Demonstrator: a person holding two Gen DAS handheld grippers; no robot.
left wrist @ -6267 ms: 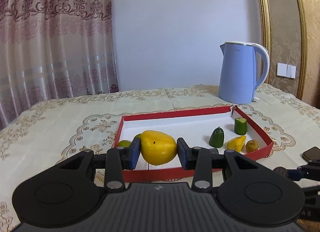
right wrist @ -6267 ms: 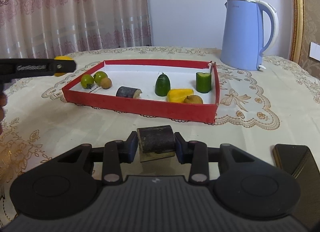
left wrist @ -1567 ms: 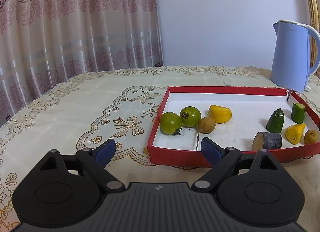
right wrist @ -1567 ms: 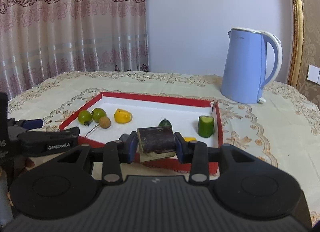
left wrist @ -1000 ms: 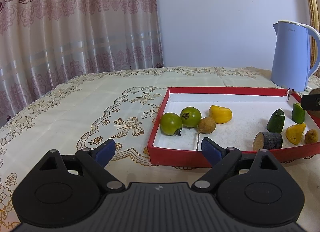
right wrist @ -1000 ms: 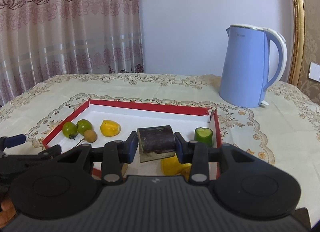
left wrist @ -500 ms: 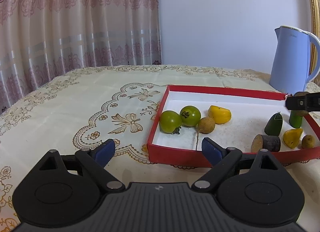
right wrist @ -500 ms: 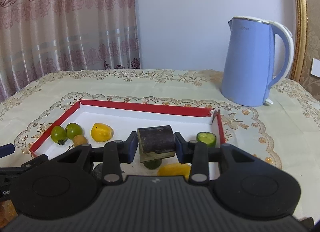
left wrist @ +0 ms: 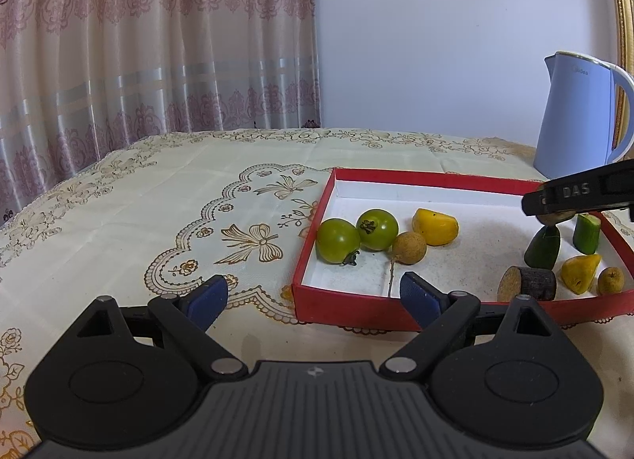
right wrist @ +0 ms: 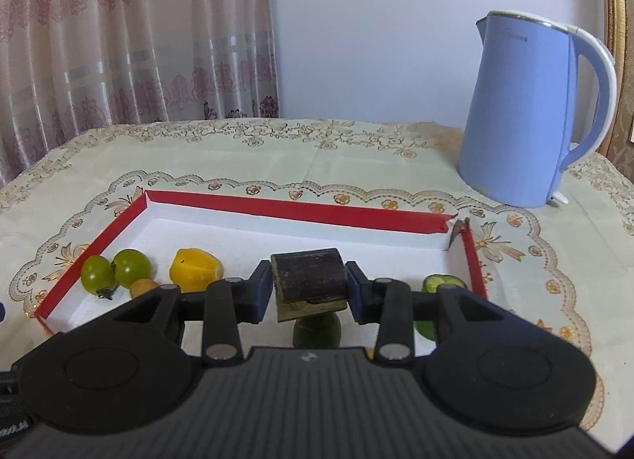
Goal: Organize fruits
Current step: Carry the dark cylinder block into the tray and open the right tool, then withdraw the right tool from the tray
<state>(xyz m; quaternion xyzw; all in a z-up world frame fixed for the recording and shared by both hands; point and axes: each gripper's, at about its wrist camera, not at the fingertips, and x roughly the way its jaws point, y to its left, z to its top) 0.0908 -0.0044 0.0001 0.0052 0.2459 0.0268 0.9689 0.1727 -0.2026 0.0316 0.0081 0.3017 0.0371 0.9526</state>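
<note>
Our right hand-held gripper (right wrist: 309, 287) clamps a dark cylindrical sugarcane chunk (right wrist: 308, 280) above the shallow red cardboard tray (right wrist: 301, 210). Our left hand-held gripper (left wrist: 313, 296) gapes wide, empty, at the tray's seven o'clock on the counter (left wrist: 166, 197).

Glossy green tomatoes (left wrist: 356, 235), embroidered cloth tablecloth (left wrist: 158, 197), smooth plastic kettle (right wrist: 523, 114), matt red tray (right wrist: 337, 211)

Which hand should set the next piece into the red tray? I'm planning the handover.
Right: its tool is shut on the dark brown cylindrical chunk above the red cardboard tray. The left tool is open, empty, outside the tray.
</note>
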